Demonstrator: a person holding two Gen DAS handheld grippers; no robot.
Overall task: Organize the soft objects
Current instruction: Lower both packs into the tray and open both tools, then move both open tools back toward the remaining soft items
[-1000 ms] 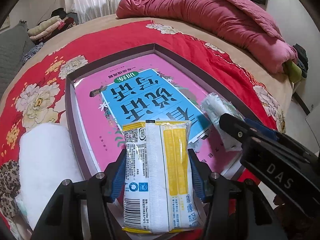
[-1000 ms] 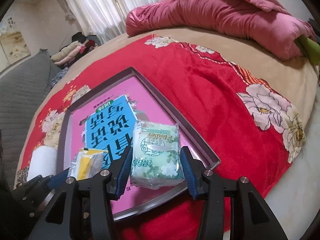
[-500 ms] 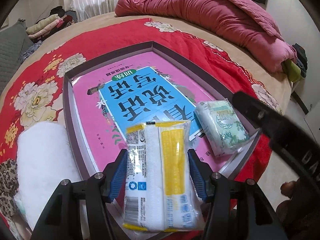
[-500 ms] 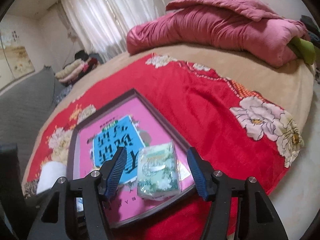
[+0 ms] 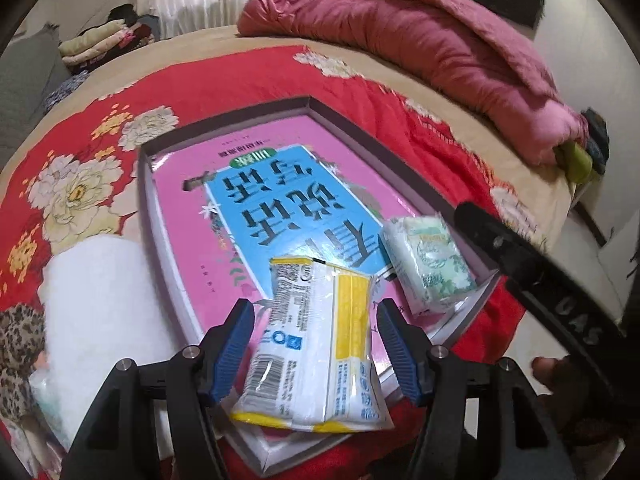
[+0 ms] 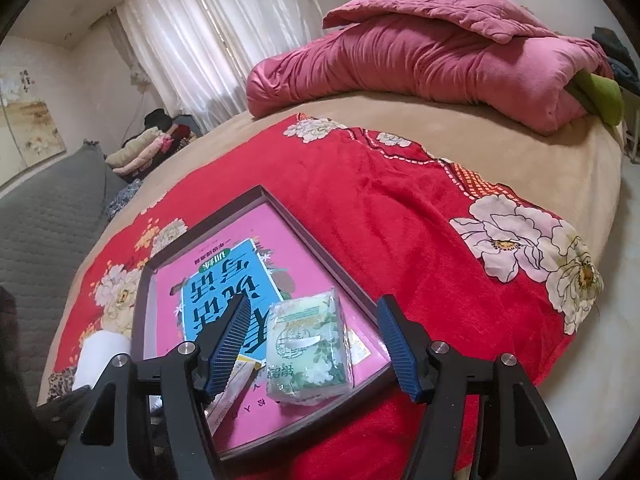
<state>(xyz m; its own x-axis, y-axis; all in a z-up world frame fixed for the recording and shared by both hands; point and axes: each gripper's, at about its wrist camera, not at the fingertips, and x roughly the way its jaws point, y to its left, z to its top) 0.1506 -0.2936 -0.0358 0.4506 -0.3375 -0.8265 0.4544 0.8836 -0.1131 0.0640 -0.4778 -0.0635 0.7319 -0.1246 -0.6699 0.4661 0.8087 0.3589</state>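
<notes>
Now, yellow pack: the yellow-and-white tissue pack (image 5: 320,344) lies on the near end of the shallow box (image 5: 360,148), its near edge overhanging the rim, so it looks only just set down.
Green pack: the green floral tissue pack (image 6: 308,350) sits in the box's near right corner, on the pink book cover (image 5: 224,216), just beside the yellow one; likely the two are being gathered side by side.
Left gripper: the left gripper (image 5: 316,344) has just been opening; its blue pads stand clear of the yellow pack between them, a release by the look of it.
Right gripper: the right gripper (image 6: 316,348) has likewise just been opening, with gaps on both sides of the green pack.
Surroundings: the box rests on a red floral blanket (image 6: 400,220); a white roll (image 5: 100,304) lies outside the box, left of it, perhaps next to sort.
</notes>
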